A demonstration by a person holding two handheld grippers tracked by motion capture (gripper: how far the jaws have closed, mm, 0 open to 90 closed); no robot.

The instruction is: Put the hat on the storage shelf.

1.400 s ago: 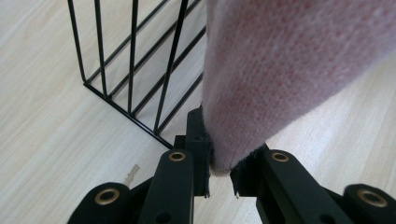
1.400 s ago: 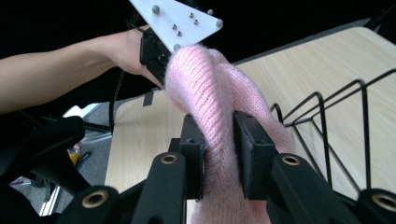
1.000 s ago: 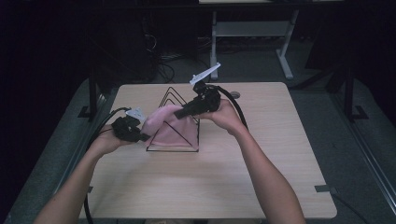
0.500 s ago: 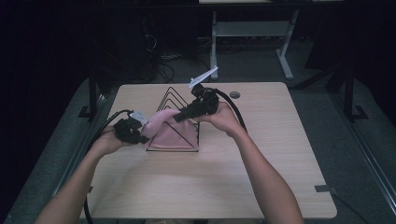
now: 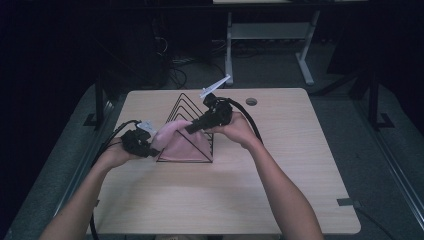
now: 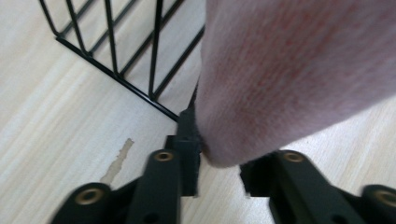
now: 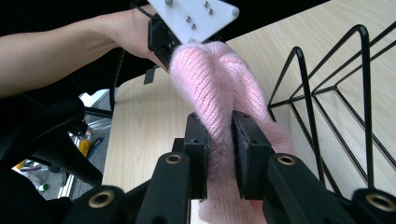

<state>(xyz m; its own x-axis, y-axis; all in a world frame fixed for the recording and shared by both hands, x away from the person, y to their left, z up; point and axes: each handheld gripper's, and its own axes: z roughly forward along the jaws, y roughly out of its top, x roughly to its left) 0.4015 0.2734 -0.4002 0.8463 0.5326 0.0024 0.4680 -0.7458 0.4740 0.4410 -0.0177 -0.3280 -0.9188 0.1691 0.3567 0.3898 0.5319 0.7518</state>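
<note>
I've got the pink knit cloth draped over the front of the black wire rack, approx. mid-table. My right gripper comes in from the rack's right side, up near its top, and it's clamped on a fold of the cloth: in the right gripper view the jaws pinch the knit tight between the pads, fabric bulging above and below them. My left gripper sits at the rack's left front corner, low by the base wire. In the left gripper view the cloth's rounded end hangs down into the gap between the jaws, w/ the left pad just touching the fabric and the rack's base wire right beside it; the right pad's contact is hidden, so can't tell if that side is truly gripping. Left hand rests on the table left of the rack; right hand is held up to its right.
</note>
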